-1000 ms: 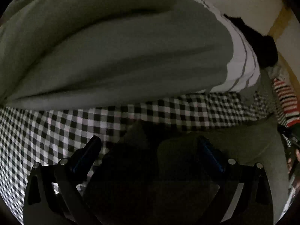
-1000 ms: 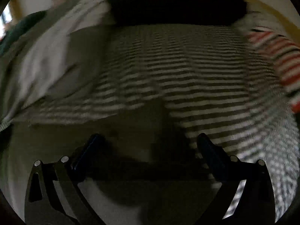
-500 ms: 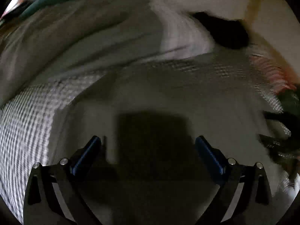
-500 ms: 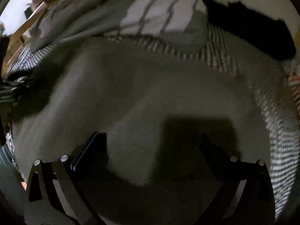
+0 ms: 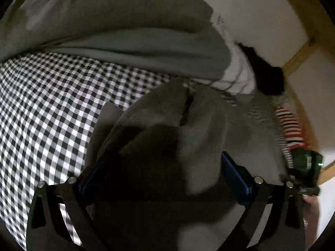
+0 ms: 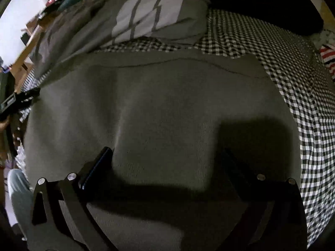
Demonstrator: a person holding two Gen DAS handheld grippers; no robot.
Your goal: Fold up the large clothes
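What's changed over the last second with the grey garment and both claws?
The right claw has swung from over the checkered sheet to above the grey garment, which now lies spread flat. The left claw has moved onto a bunched, raised part of that garment, with cloth between its wide-set fingers. Both claws stayed open; the striped pillow and black cloth are unmoved.

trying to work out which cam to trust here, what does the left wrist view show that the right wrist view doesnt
Only the left wrist view shows a bunched fold of the grey knit garment heaped between the open left gripper fingers, plus a pale wall with a wooden frame.

Only the right wrist view shows that garment spread flat, the open right gripper over it, and a black cloth behind.

Both show the black-and-white checked sheet and a red striped cloth.
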